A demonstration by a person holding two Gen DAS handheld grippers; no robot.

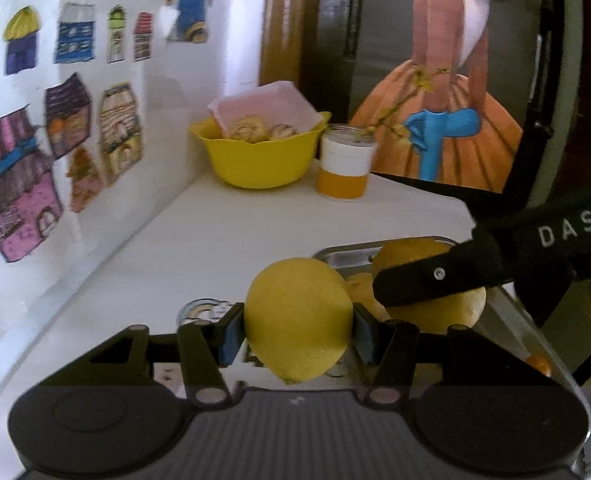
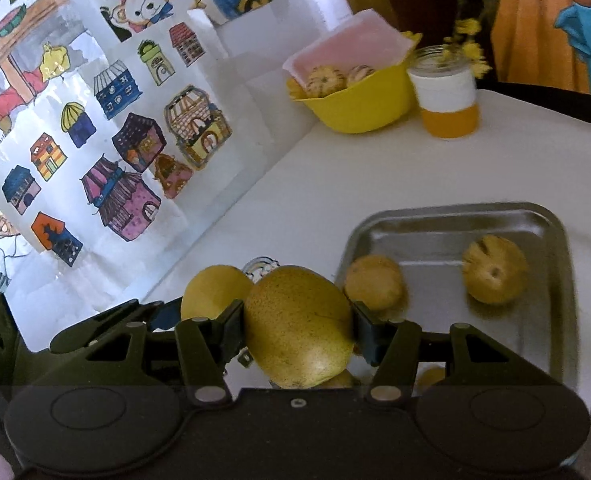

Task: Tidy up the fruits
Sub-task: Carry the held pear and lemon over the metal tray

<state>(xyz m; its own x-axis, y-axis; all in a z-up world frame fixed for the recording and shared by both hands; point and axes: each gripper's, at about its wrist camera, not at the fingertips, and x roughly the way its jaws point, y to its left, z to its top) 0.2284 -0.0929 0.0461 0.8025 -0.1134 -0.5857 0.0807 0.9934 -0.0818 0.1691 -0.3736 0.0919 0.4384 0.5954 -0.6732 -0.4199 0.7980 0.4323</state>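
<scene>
Two grippers each carry a fruit here. At lower centre of the left wrist view, the left gripper (image 1: 298, 334) has its jaws closed against the sides of a smooth yellow fruit (image 1: 298, 320), while the right gripper (image 2: 298, 330), lower centre of its own view, is clamped on a speckled yellow-green fruit (image 2: 299, 326). Both fruits sit upright between the pads, long axis roughly vertical. The metal tray (image 2: 455, 220) lies to the lower right of both views, just past the right gripper's jaws, so that arm looks nearer to it; I judge the next move is a short carry rightward over the rim. Inside the tray are two small brownish-yellow fruits: one (image 2: 375, 282) by its left wall, another (image 2: 495, 270) toward the right. Farther back, at upper centre, a yellow bowl (image 2: 359, 112) holds striped round fruits and a pink tray, beside an orange-and-white jar (image 2: 447, 96).
</scene>
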